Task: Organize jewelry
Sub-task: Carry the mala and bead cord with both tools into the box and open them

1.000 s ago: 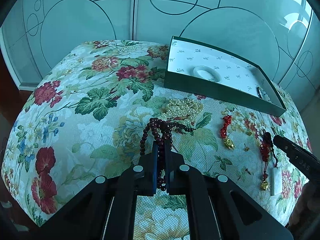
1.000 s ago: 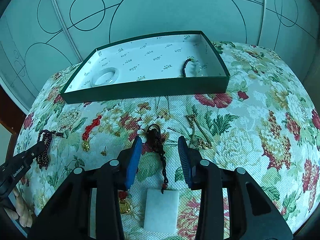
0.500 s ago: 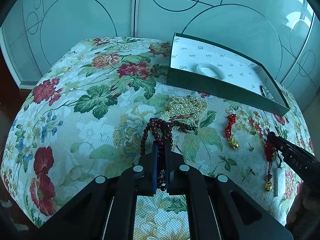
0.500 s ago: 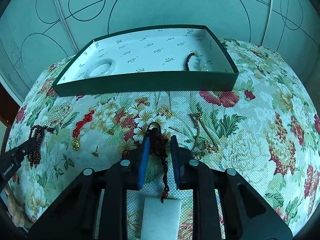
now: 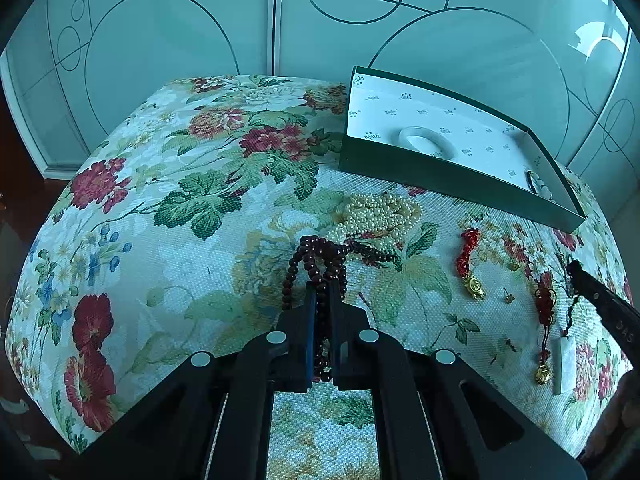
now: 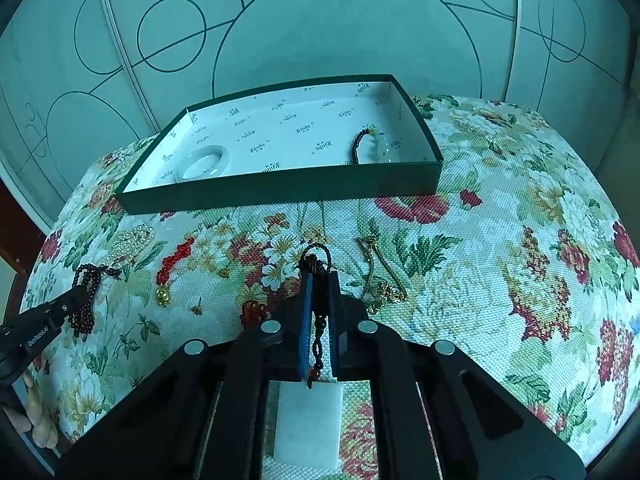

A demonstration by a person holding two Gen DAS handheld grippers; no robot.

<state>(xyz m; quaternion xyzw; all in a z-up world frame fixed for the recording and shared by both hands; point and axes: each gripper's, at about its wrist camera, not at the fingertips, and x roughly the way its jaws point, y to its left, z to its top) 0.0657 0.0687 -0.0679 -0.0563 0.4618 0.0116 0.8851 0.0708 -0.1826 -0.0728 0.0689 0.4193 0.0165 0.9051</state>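
Right gripper (image 6: 319, 280) jaws have just been closing; now clamped on the dark braided cord (image 6: 318, 322) of a pendant, white stone tablet (image 6: 308, 426) lying on the cloth under the tool, on the near side of the green box (image 6: 280, 186). Left gripper (image 5: 322, 286) is clamped on the dark red bead string (image 5: 316, 254), which lies bunched on the cloth in front of the box's left end, touching the pearl pile (image 5: 378, 214) just behind it.

Progress, my read: early. In the box: a white bangle (image 6: 204, 162) at the left end, a small dark-beaded bracelet (image 6: 368, 146) at the right end. Outside it, all on the near side: bead string, pearls, red knot charm with gold piece (image 6: 172, 270), a tiny gold bit (image 6: 197, 309), a second red tassel (image 6: 252, 312), a gold chain (image 6: 380, 276), and the pendant. Both grips set, neither piece visibly lifted.

Room: box middle is bare, so plenty of drop space. Near wall is the one edge to clear; cords and strings hang low, so lift high enough first. Chain sits just right of the right tool, may snag.
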